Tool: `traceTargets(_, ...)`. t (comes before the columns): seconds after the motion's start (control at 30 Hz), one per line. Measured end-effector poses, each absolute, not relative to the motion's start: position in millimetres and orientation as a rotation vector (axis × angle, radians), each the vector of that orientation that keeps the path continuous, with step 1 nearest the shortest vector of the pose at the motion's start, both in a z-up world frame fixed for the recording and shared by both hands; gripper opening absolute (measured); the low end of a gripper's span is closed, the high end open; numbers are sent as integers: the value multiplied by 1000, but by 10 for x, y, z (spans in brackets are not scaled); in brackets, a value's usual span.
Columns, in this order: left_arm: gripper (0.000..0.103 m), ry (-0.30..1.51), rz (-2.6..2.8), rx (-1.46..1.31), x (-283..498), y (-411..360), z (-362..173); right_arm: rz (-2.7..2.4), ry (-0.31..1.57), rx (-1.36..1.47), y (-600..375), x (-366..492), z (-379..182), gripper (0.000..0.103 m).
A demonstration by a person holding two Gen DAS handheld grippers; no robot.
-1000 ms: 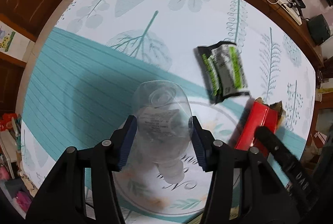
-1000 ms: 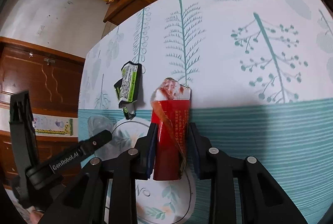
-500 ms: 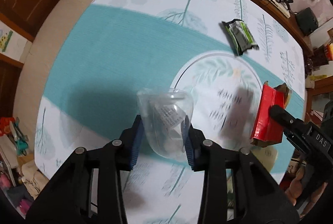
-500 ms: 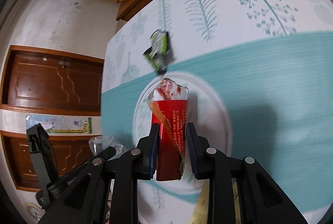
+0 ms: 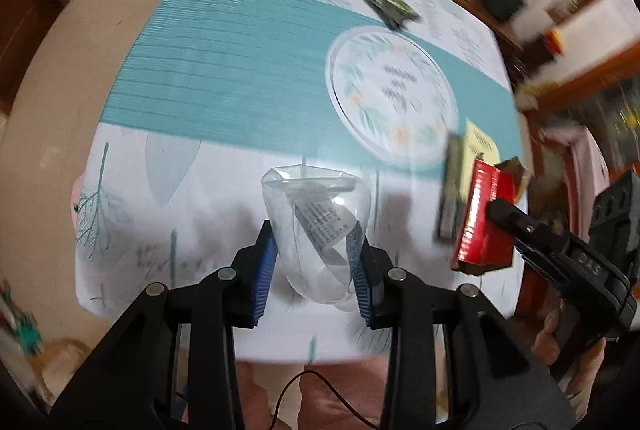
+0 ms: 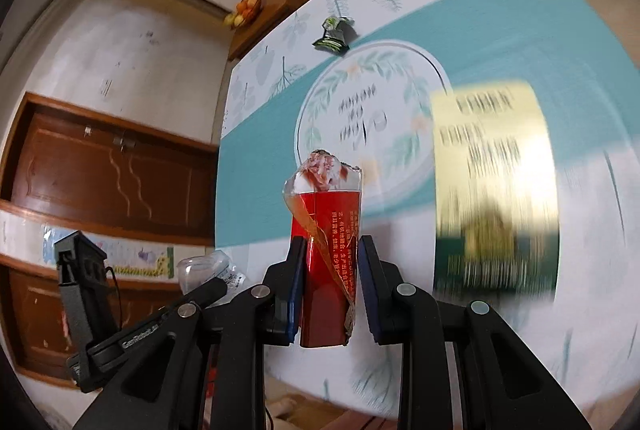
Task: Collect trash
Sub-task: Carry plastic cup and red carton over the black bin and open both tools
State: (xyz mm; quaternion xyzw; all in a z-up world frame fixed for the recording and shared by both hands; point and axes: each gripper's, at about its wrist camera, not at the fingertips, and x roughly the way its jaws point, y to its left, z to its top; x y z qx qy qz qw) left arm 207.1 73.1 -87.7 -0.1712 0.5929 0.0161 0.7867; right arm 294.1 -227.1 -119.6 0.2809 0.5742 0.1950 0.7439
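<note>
Bottle (image 5: pixel 316 230) between left tool (image 5: pixel 314 258) pads

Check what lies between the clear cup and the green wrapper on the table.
Only tablecloth lies between the clear cup and the green wrapper: its teal band and round leafy emblem. The left wrist view shows no other trash there.

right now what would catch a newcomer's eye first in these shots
The torn red packet pinched upright in the right claw, and the crumpled clear plastic bottle squeezed in the left claw, both held above the table's near edge. Behind them, a green wrapper lies on the leaf-print tablecloth, beyond its round emblem.
</note>
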Motion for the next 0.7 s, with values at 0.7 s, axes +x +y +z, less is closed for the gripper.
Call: traceTargets(0.7, 32, 1316, -384, -2, 96, 410, -1142, 51, 1346, 708, -1974, -250, -1605, 25)
